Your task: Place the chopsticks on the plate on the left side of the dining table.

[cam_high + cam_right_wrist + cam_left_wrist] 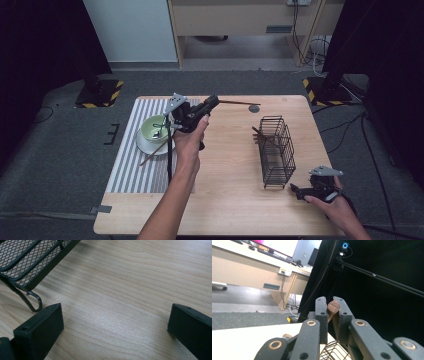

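Left gripper (214, 101) clamped on a chopstick (239, 103), its far tip dim; right gripper (115, 322) jaws wide

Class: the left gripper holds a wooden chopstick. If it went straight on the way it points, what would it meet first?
Probably nothing on the table: the left gripper points level above the table, with the wire basket lower and off-line. Depth is unclear.

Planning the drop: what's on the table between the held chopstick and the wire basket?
Bare wood. In the high view nothing lies between the chopstick in the left gripper and the wire basket.
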Tool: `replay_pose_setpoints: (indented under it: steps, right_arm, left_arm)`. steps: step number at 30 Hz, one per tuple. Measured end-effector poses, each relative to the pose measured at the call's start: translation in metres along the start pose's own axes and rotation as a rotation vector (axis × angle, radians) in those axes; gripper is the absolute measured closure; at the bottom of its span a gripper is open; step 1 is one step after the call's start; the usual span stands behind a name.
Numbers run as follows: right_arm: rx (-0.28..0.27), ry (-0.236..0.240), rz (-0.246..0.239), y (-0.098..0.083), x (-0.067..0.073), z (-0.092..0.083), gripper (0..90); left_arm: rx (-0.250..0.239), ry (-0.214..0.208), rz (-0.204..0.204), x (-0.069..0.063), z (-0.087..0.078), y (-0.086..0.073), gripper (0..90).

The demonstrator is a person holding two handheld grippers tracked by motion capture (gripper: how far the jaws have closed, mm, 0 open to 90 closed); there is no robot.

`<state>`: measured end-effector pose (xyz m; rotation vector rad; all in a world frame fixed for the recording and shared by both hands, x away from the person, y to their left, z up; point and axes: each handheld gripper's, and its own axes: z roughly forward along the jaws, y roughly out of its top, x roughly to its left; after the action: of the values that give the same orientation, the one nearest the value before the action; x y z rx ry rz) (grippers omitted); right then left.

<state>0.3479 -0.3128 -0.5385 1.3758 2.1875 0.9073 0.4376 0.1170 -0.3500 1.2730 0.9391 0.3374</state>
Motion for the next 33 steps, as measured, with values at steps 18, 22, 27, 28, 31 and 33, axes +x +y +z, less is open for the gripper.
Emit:
replay_pose_setpoints:
  steps: [18, 22, 27, 28, 31, 33]
  right_arm:
    - [0.000, 0.000, 0.000, 0.000, 0.000, 0.000, 0.4]
    - [0.001, 0.000, 0.000, 0.000, 0.000, 0.000, 0.4]
    - [0.001, 0.001, 0.001, 0.000, 0.000, 0.000, 0.3]
    - [0.002, 0.001, 0.001, 0.000, 0.000, 0.000, 0.3]
    - [0.002, 0.002, 0.000, 0.000, 0.000, 0.000, 0.4]
    - [0.002, 0.001, 0.001, 0.000, 0.000, 0.000, 0.3]
  left_arm:
    - [-0.004, 0.087, -0.004, 0.030, -0.025, -0.003, 82.5]
    - [-0.007, 0.105, -0.004, 0.036, -0.030, -0.002, 82.5]
    - [-0.001, 0.121, -0.003, 0.041, -0.035, -0.004, 82.5]
    - [0.002, 0.124, 0.001, 0.042, -0.036, -0.004, 82.5]
    - [0.003, 0.128, -0.003, 0.045, -0.039, -0.006, 82.5]
    - [0.007, 0.133, -0.003, 0.047, -0.040, -0.007, 82.5]
